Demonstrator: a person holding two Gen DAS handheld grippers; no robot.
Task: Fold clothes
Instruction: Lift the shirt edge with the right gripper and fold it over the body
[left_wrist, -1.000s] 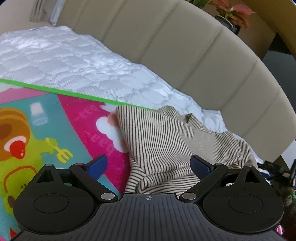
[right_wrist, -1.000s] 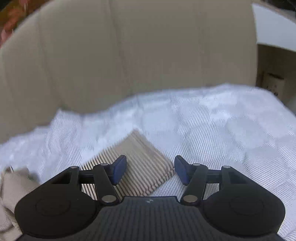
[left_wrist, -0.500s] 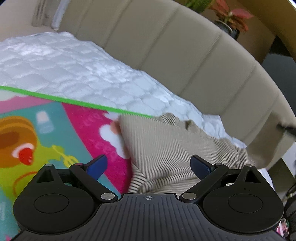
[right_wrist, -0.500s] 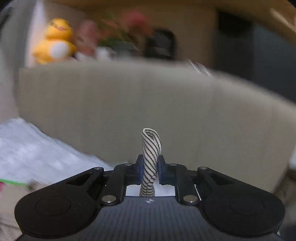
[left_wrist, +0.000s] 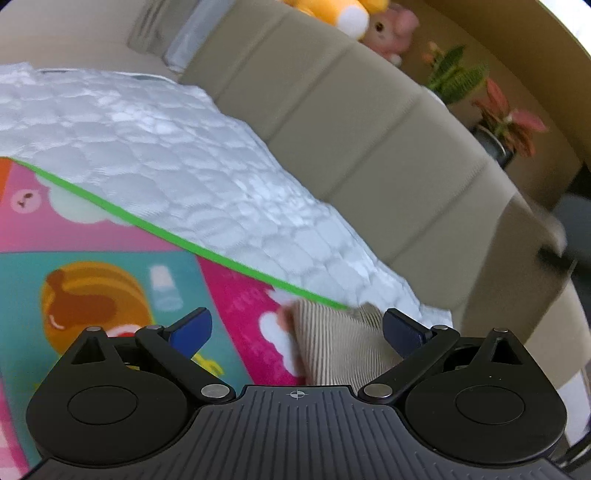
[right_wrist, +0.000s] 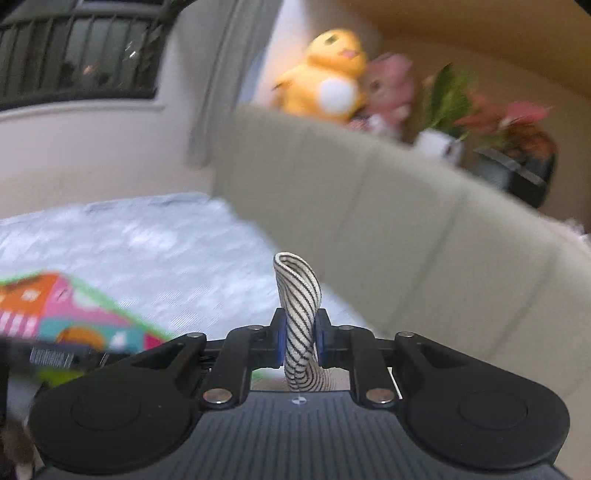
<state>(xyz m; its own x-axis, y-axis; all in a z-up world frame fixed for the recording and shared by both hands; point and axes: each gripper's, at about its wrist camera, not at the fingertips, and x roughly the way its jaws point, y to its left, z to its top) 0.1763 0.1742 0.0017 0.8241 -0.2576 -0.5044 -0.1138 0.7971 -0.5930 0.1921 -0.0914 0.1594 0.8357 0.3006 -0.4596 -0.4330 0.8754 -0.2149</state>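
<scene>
Left hand-held gripper (left_wrist: 297, 330) hangs with fingers spread wide, the striped garment (left_wrist: 338, 345) lying just ahead between them on the colourful mat (left_wrist: 110, 236). Right hand-held gripper (right_wrist: 298, 341) pinches a fold of it, sticking up past its tips.

A white quilted bed (left_wrist: 192, 162) bears a colourful mat (left_wrist: 110, 266).

striped garment (right_wrist: 298, 317) cream w/ black stripes; mat (left_wrist: 110, 258) pink/teal, green edge; quilt (left_wrist: 166, 155) white; headboard (left_wrist: 369, 147) beige.
</scene>
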